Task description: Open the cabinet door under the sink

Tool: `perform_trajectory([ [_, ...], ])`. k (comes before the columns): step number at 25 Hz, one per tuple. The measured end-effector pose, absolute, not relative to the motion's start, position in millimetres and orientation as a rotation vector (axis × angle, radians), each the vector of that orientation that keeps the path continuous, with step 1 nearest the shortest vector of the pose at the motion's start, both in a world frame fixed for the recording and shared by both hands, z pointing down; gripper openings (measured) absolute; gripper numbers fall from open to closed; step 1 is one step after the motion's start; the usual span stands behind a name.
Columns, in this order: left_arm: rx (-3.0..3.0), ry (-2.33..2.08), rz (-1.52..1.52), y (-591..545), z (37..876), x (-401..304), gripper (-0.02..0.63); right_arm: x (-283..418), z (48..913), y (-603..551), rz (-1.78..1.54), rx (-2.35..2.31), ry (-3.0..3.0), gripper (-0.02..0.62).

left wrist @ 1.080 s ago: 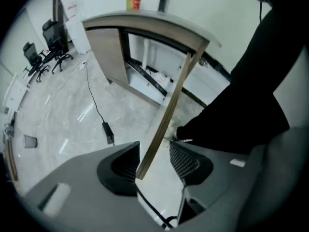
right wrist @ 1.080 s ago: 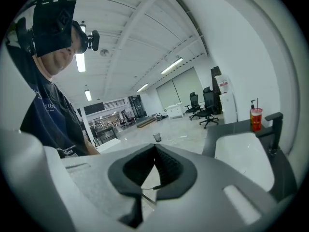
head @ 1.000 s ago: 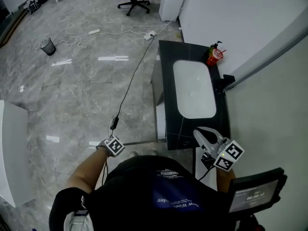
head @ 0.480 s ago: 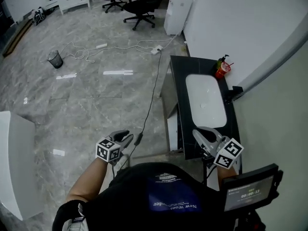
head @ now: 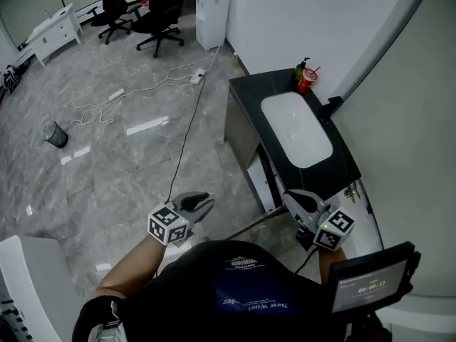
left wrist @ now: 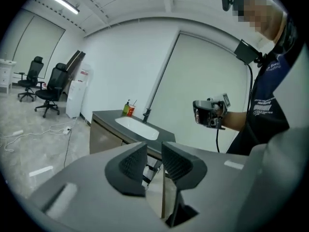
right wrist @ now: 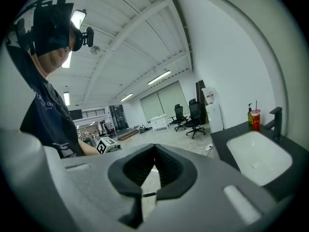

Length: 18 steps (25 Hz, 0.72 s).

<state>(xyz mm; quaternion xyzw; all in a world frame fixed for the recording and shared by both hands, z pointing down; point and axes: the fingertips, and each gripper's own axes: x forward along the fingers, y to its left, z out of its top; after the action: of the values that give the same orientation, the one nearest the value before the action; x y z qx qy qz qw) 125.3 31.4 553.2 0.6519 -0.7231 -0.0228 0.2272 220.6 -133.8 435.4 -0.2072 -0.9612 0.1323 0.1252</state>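
Fingers [left wrist: 129, 164] of the grey left gripper [head: 202, 202] have just been closing and now stand a narrow gap apart with nothing between them, above the marbled grey floor [head: 121, 162]. To its right stands the grey cabinet [head: 242, 130] under the black countertop [head: 342, 169] with a white oval sink [head: 296, 128] — no gripper touches it. Beside the counter's near corner, the right gripper [head: 292, 195] is pinched closed, empty.

The dark counter [head: 343, 167] carries a white basin [head: 296, 129], with a green bottle [head: 300, 69] and a red cup [head: 307, 82] at its far corner; a cable [head: 188, 130] crosses the grey floor [head: 107, 180].
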Motion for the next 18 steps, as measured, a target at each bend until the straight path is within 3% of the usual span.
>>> perform_trajectory([
  [9, 1.829, -2.031, -0.29, 21, 502, 104, 0.054, 235, 443, -151, 0.431, -0.517, -2.831, 0.0],
  [18, 1.855, -2.039, -0.302, 37, 500, 60, 0.049, 193, 444, -139, 0.418, -0.467, -2.827, 0.0],
])
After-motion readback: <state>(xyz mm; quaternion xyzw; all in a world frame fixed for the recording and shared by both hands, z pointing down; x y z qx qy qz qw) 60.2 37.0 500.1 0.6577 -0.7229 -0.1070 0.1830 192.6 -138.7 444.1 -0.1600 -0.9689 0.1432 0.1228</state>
